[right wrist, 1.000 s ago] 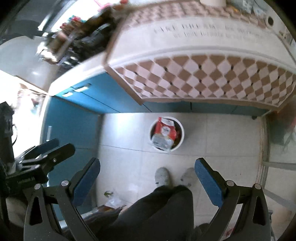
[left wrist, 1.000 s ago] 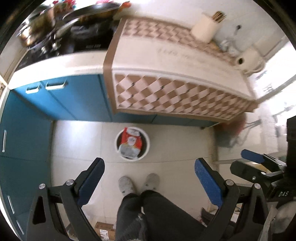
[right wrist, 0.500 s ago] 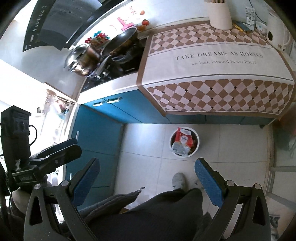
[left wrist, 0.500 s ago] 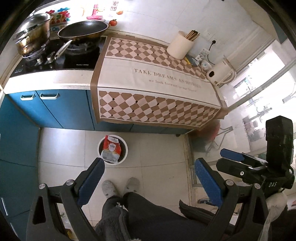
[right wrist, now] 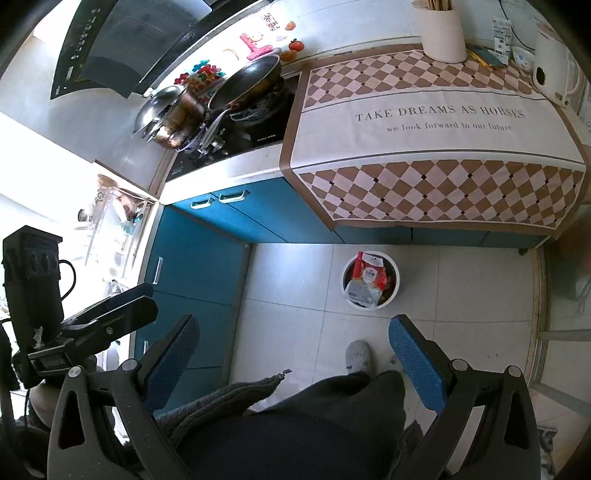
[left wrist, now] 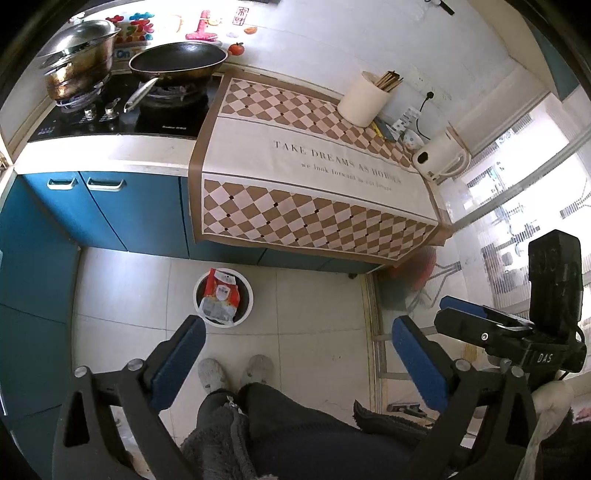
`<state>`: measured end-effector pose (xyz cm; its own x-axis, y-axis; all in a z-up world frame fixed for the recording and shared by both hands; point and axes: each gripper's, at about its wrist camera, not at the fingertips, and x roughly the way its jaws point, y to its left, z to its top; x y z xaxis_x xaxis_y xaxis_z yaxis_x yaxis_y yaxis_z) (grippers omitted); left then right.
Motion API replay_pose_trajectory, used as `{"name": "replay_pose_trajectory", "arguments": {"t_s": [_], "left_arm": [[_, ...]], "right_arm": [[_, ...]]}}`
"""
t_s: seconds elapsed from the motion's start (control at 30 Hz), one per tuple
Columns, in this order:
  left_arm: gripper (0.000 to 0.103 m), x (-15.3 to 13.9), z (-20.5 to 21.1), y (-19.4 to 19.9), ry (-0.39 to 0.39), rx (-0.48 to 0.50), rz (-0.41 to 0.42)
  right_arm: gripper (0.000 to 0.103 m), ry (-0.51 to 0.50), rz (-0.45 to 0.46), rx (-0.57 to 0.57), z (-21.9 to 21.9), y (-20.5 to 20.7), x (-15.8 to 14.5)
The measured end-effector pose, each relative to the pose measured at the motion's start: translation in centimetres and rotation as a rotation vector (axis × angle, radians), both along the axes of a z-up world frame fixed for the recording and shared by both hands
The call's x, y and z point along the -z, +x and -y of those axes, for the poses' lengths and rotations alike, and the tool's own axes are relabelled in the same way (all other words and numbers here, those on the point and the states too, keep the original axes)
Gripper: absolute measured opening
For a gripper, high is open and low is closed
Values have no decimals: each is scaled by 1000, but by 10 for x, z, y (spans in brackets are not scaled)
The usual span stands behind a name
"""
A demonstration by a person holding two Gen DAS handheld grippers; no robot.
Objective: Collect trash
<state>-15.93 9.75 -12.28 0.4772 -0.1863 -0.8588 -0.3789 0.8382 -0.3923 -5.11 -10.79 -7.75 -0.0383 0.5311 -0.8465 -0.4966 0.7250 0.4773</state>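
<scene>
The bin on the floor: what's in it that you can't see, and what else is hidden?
- Bin: both views, the red and clear snack bag covers most of what lies beneath.
- Chopstick holder: right view, the top edge cuts it off.
- Kettle: right view, cut by the edge.
- Bag print: too small to read.
- Left claw and right claw: open, holding nothing.

A red-and-clear snack wrapper (left wrist: pixel 221 298) lies crumpled in the round white bin (left wrist: pixel 248 303). Its clear end hangs over the rim at 6 o'clock. The bin stands upright on the tiled floor.
</scene>
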Motion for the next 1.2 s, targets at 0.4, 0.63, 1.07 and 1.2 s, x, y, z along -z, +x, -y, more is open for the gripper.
{"name": "replay_pose_trajectory", "arguments": {"t_s": [0.4, 0.63, 1.07, 1.2], "left_arm": [[103, 0, -3, -3, 0, -11, 5], [103, -1, -3, -4, 3, -17, 4], [103, -1, 7, -7, 4, -22, 1], [103, 0, 9, -6, 1, -21, -1]], "right_arm": [[103, -7, 5, -8, -4, 0, -8], [103, -11, 3, -27, -11, 4, -7], [103, -12, -6, -33, -15, 3, 0], [103, -12, -8, -37, -15, 0, 0]]}}
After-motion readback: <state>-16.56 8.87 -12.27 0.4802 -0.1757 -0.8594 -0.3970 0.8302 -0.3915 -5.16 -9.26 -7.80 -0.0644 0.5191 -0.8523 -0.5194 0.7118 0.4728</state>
